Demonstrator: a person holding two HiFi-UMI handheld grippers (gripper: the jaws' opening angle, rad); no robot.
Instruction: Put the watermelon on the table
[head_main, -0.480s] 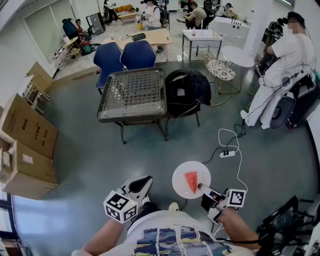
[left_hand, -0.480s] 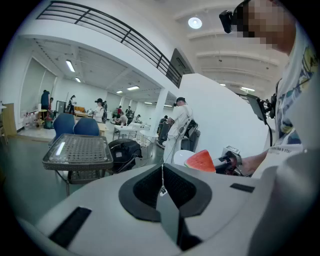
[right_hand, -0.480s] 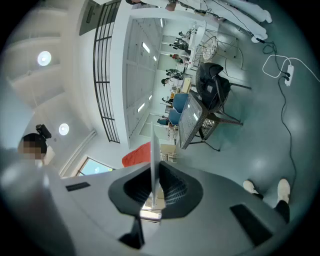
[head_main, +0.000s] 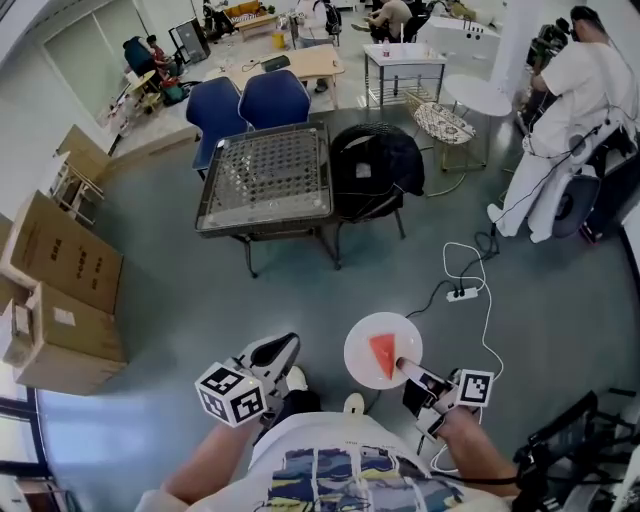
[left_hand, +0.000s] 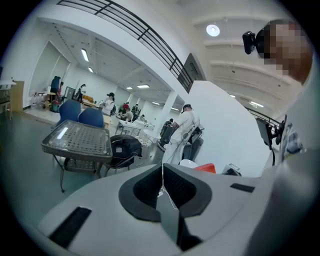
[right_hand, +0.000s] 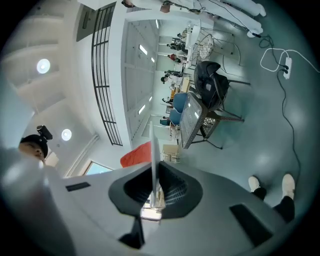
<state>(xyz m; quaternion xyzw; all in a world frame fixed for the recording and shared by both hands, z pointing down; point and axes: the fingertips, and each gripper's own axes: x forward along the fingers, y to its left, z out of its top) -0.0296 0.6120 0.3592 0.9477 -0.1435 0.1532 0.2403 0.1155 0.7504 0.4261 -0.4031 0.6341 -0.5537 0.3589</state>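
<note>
A red watermelon wedge (head_main: 383, 354) lies on a round white plate (head_main: 360, 338), carried low in front of my body. My right gripper (head_main: 405, 370) is shut on the plate's near rim. In the right gripper view the plate (right_hand: 152, 145) shows edge-on between the jaws, with the watermelon (right_hand: 136, 155) to its left. My left gripper (head_main: 280, 350) is shut with nothing in it, held to the left of the plate; its pads meet in the left gripper view (left_hand: 162, 172). The perforated metal table (head_main: 262, 222) stands ahead across bare floor, also seen as the table (left_hand: 80, 140) in the left gripper view.
Behind the table stand two blue chairs (head_main: 245, 105), and beside it a black chair draped with a jacket (head_main: 375, 170). Cardboard boxes (head_main: 60, 260) are stacked at the left. A power strip with white cable (head_main: 462, 293) lies on the floor to the right. A person in white (head_main: 570, 110) stands far right.
The table and chairs sit slightly nearer and lower in the head view. The plate with the watermelon has stayed in my right gripper. My left gripper has drifted a little up and left.
</note>
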